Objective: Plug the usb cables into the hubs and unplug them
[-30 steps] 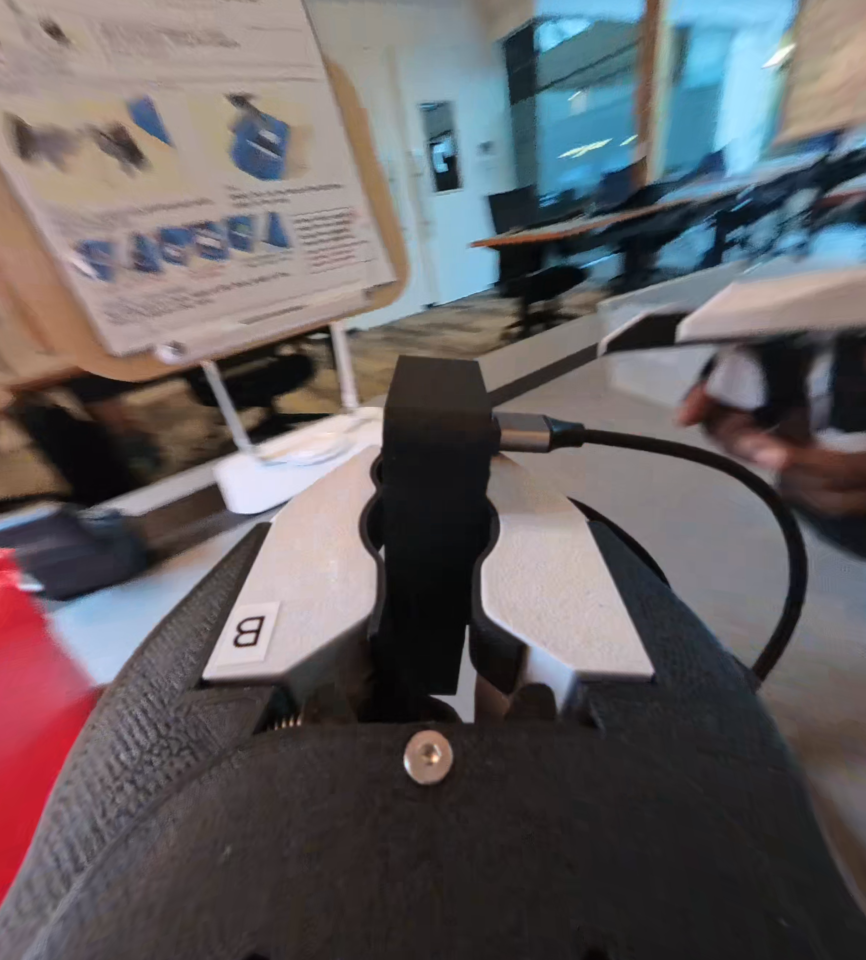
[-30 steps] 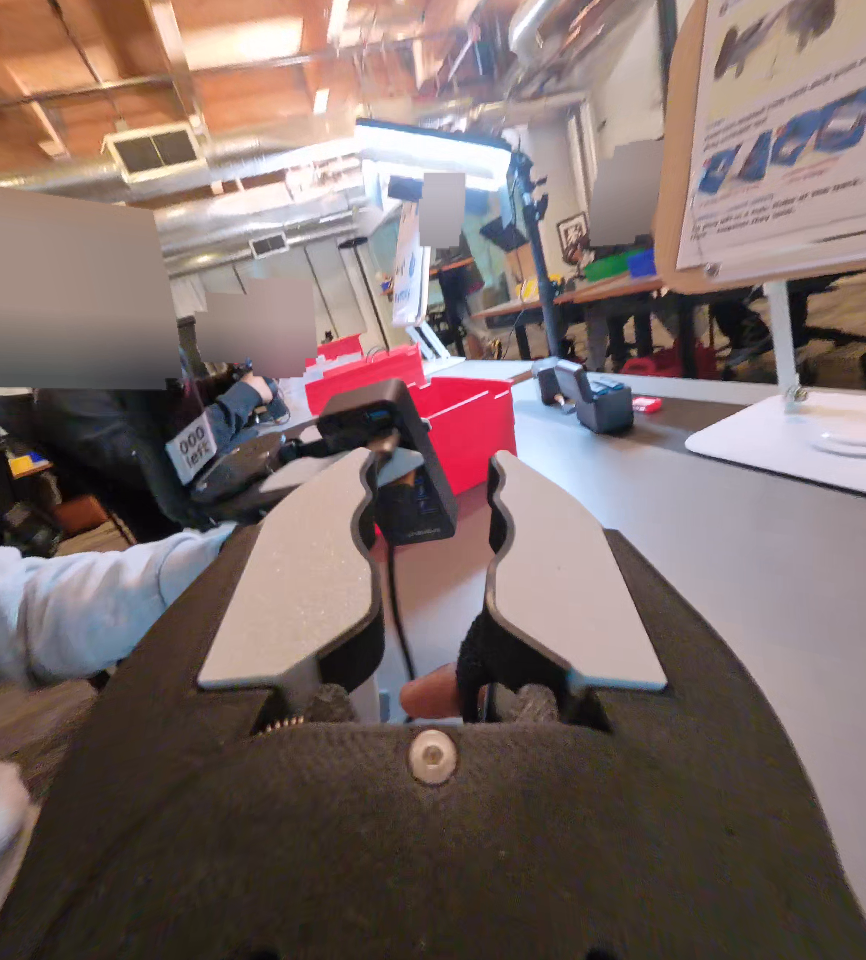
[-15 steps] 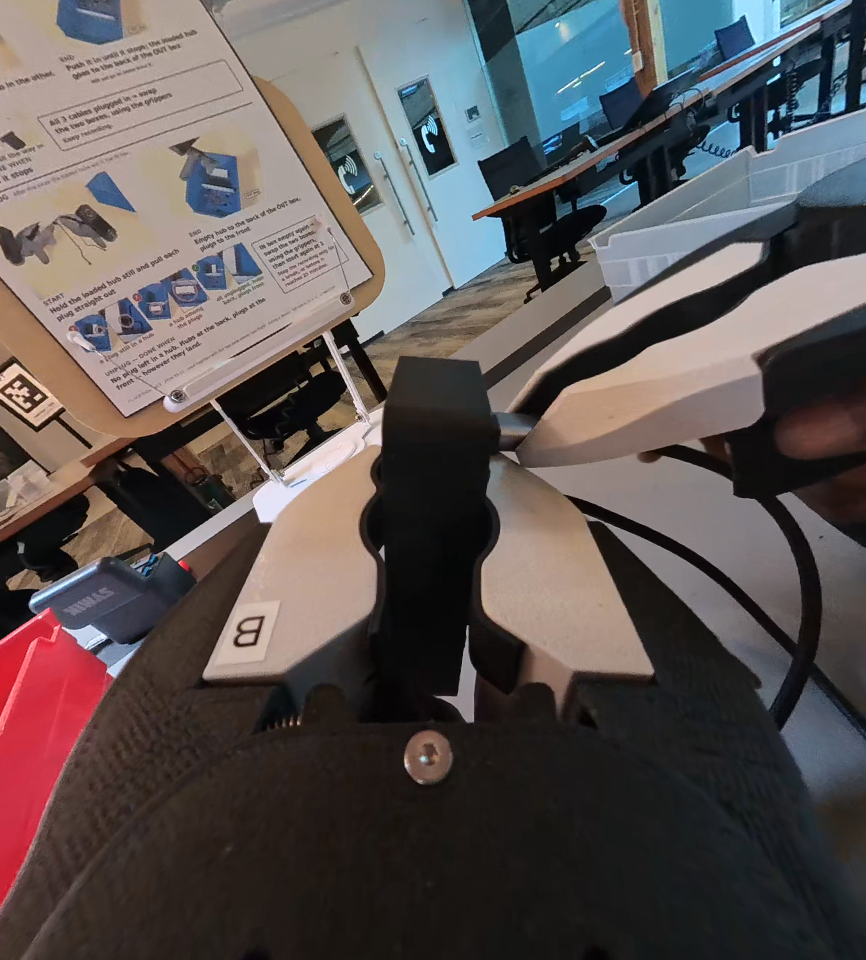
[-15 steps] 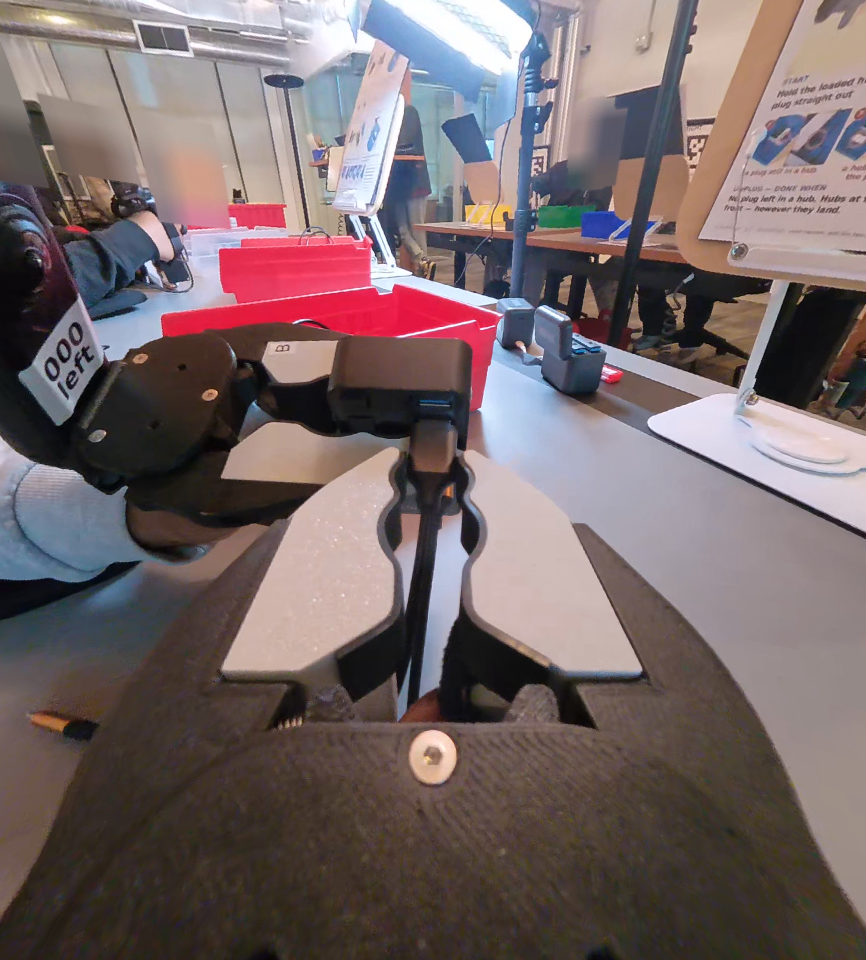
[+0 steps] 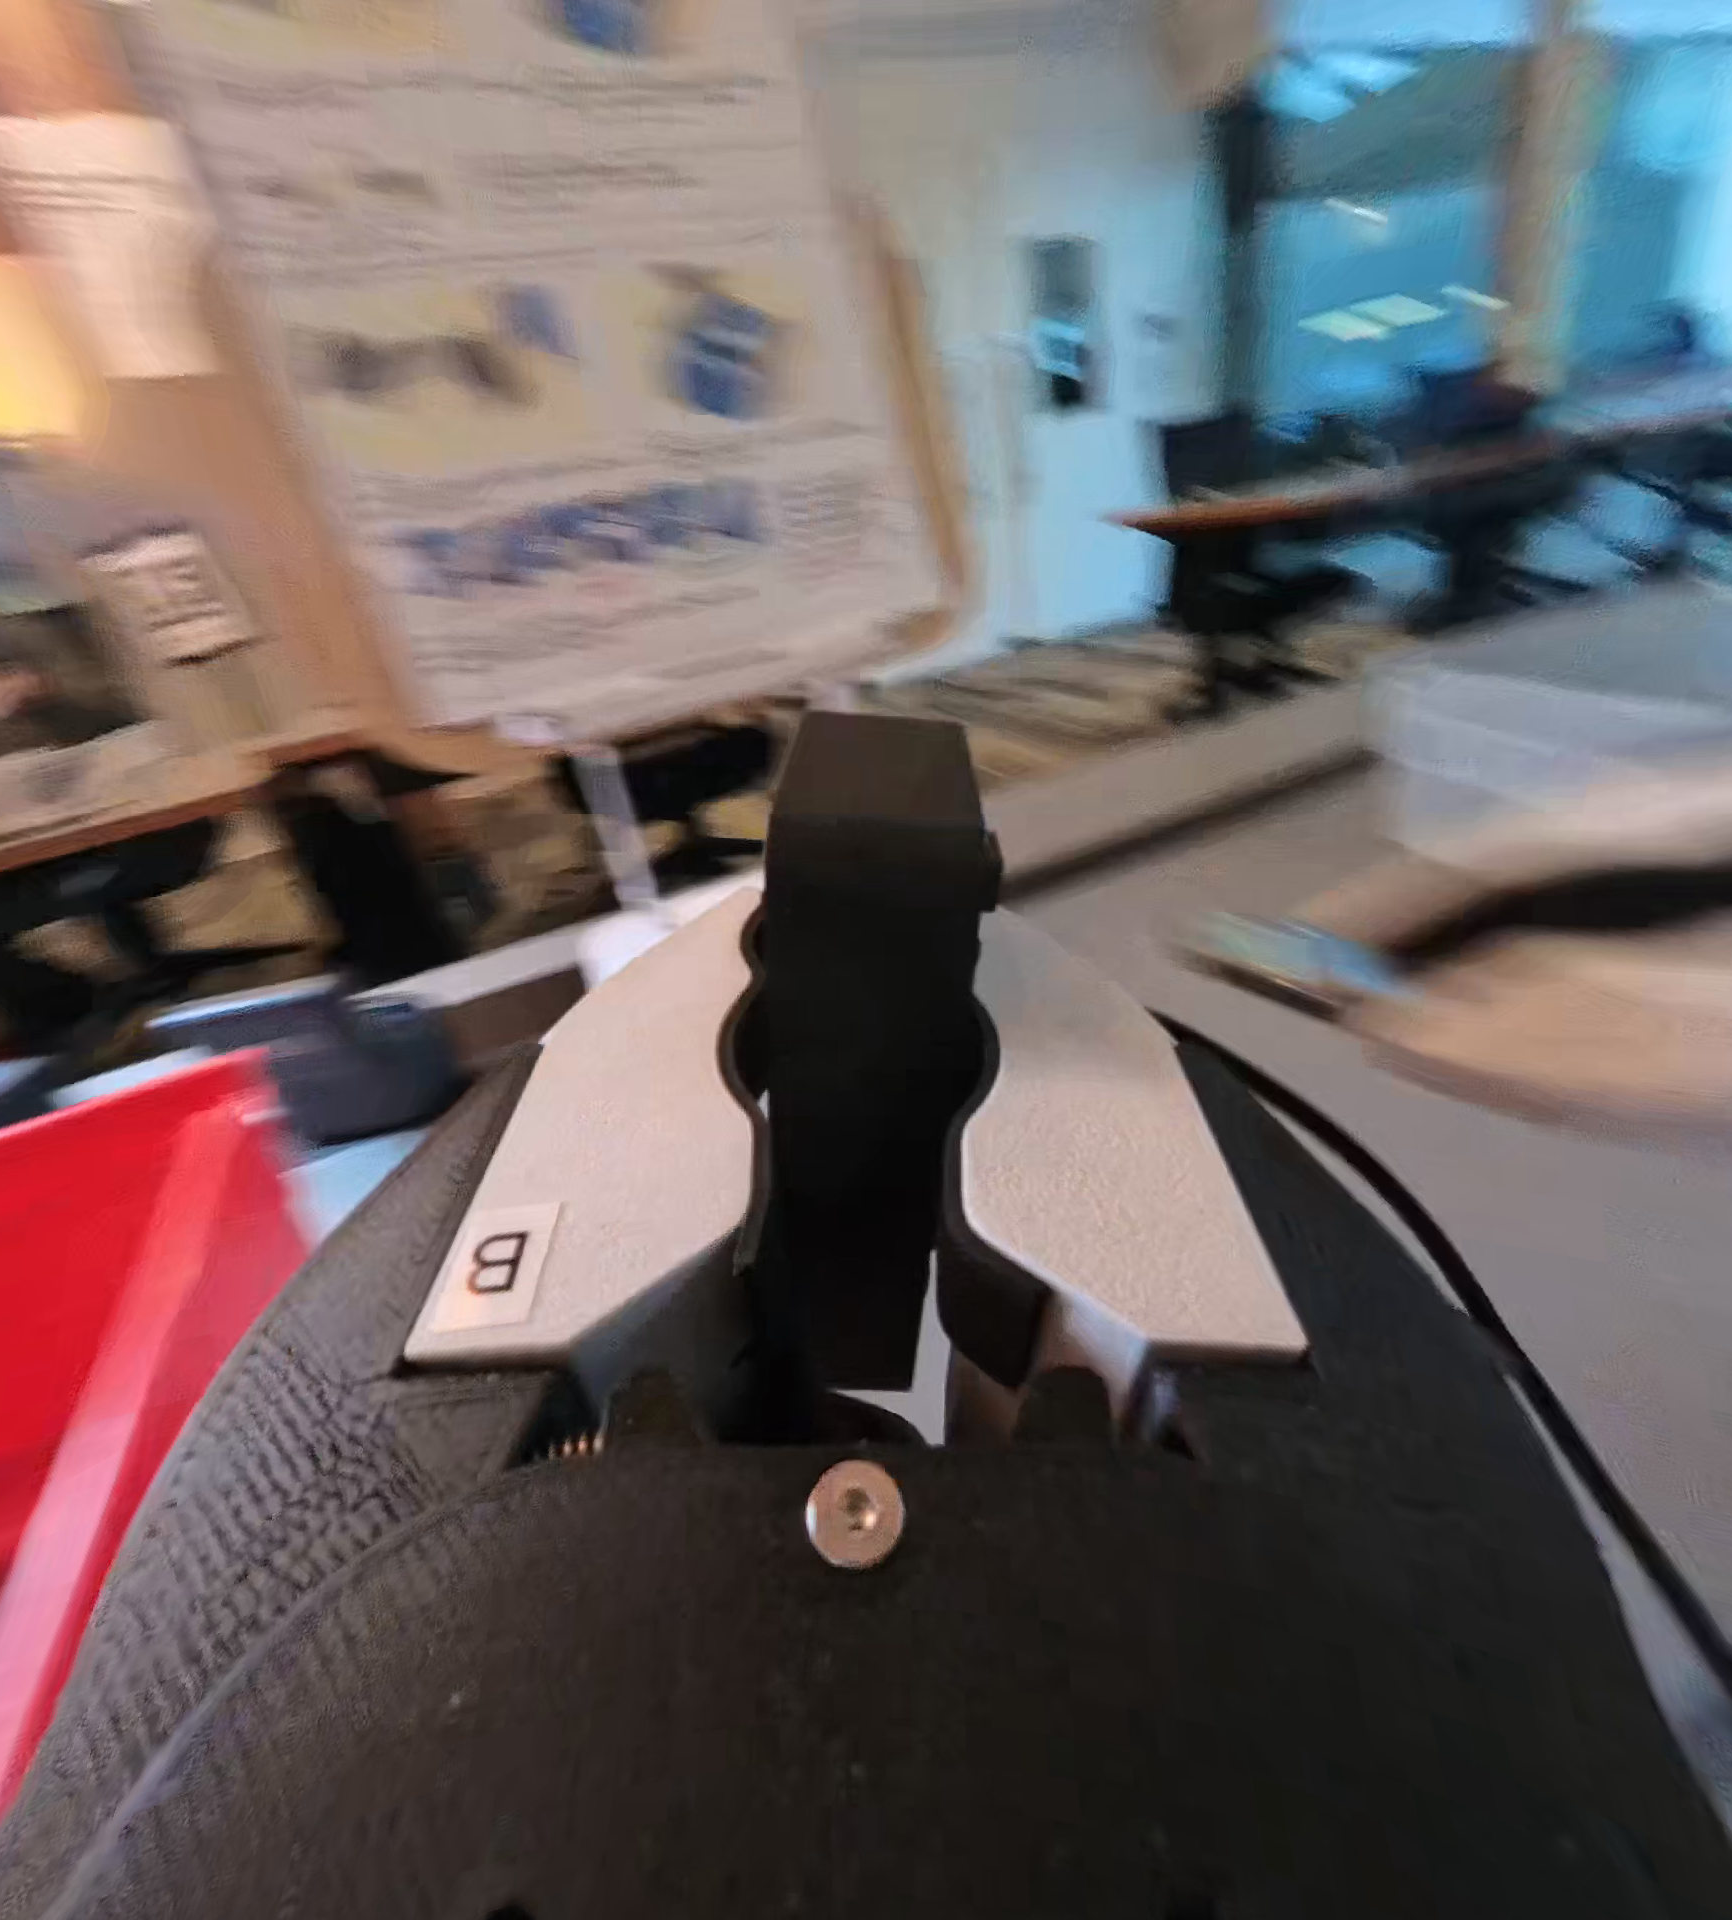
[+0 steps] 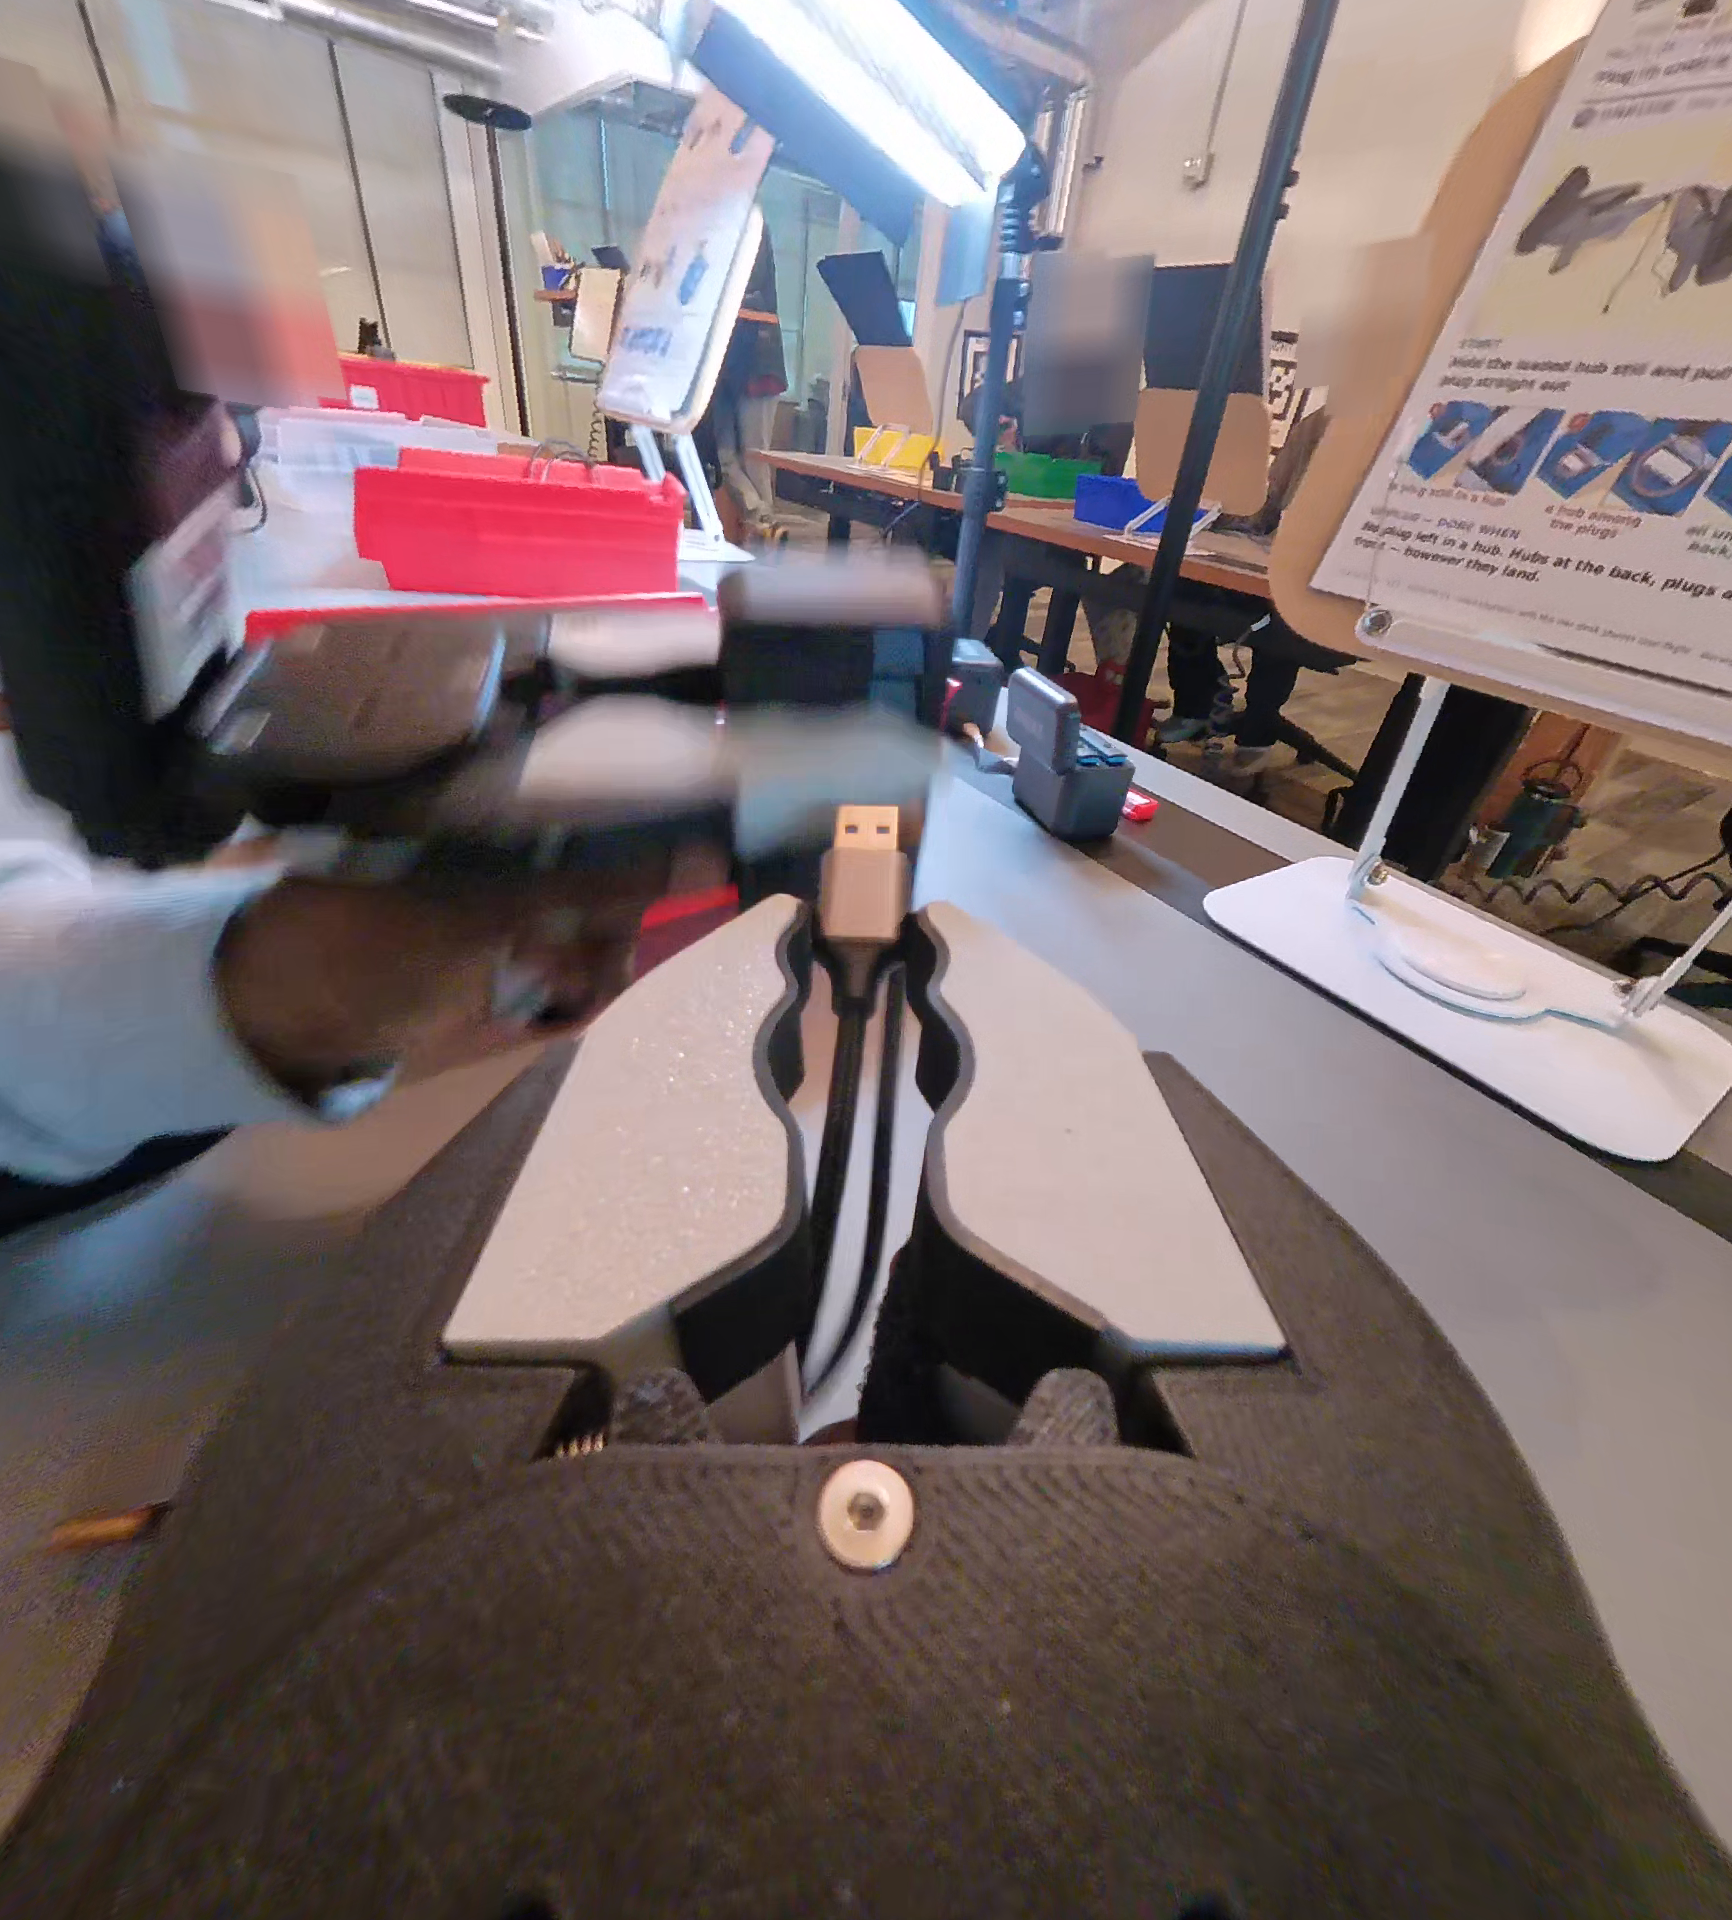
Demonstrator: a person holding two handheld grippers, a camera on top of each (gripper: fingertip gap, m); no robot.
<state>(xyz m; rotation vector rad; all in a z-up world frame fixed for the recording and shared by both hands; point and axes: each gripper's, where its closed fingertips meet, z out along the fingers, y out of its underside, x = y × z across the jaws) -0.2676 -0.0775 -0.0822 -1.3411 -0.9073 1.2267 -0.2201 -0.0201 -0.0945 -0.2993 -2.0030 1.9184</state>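
My left gripper is shut on a black USB hub that stands upright between its fingers, above the grey table. My right gripper is shut on a grey USB plug with a black cable running back between its fingers. The plug's metal tip is bare and clear of the hub. In the right wrist view the hub and left gripper show blurred, up and left of the plug. In the left wrist view the right gripper holds the blurred plug to the right of the hub.
A red bin sits at the left, also in the right wrist view. A second dark hub lies on the table behind. An instruction board on a white stand is at the right. A white bin is far right.
The plug was seated in the hub's side half a second ago; now it is out, and the two grippers have drawn apart. Both views are blurred by the motion.
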